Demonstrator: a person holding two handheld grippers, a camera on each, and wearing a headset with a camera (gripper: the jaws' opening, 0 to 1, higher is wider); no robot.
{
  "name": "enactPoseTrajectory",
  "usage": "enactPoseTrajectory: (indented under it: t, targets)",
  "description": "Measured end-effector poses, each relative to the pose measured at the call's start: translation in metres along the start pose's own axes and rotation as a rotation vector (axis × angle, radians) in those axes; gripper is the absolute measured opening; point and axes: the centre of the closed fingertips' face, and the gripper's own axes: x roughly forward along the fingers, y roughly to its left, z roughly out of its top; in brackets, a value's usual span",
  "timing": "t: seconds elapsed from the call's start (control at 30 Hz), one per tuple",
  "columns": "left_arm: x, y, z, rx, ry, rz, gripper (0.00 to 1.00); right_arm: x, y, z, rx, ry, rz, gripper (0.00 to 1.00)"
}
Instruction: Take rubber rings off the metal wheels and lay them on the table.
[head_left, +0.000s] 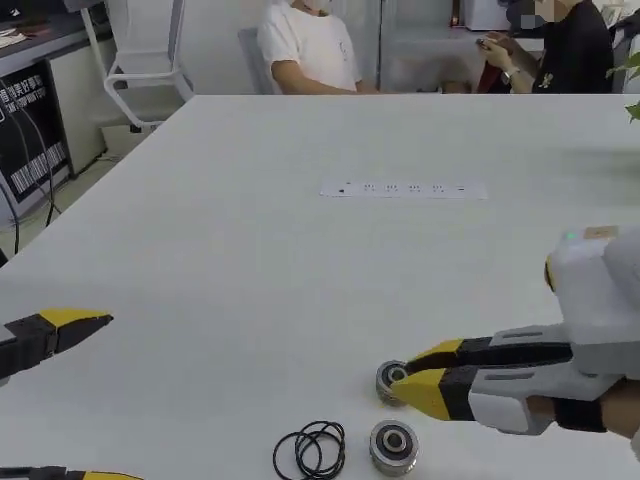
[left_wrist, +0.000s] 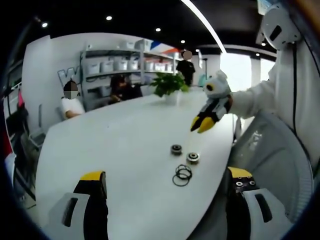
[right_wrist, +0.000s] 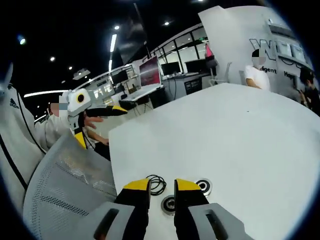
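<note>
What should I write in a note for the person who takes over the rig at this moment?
Left claw: wide open, empty, off to the side of the parts.
Right claw: slightly open, empty, tips beside the far wheel.
Near wheel stands free on the table, with loose rubber rings piled next to it.
Done: several rings are off and laid down.
Left: check both wheels for rings; too small to tell here.

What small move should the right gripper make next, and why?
Probably lower the right gripper, which hangs above both wheels, to the far wheel. Its rim looks dark, perhaps still ringed; the near wheel looks bare metal, with loose rings beside it.
</note>
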Motion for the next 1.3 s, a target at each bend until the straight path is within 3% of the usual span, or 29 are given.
enactPoseTrajectory:
  t: [0.13,0.33,0.57,0.77,1.03,1.13,1.3]
  targets:
    - [-0.001,0.001,0.001,0.004,-0.005,0.003,1.0,-0.016,0.001,0.01,-0.052,-0.044,-0.027,0.22]
    - [-0.006,0.004,0.001,0.002,-0.018,0.018,1.0,-0.042,0.004,0.022,-0.104,-0.127,-0.078,0.42]
    - [-0.01,0.004,0.002,-0.007,-0.032,0.033,1.0,-0.065,0.007,0.02,-0.142,-0.174,-0.118,0.58]
    - [-0.016,0.006,0.005,-0.023,-0.053,0.063,1.0,-0.088,0.004,0.019,-0.14,-0.25,-0.169,0.72]
    - [-0.021,0.011,0.001,-0.043,-0.062,0.095,1.0,-0.105,-0.006,0.001,-0.117,-0.261,-0.238,0.87]
    - [-0.021,0.011,-0.001,-0.062,-0.074,0.097,1.0,-0.107,-0.014,-0.015,-0.096,-0.237,-0.28,0.89]
    - [-0.02,0.014,-0.004,-0.079,-0.083,0.104,1.0,-0.103,-0.019,-0.037,-0.044,-0.216,-0.307,0.94]
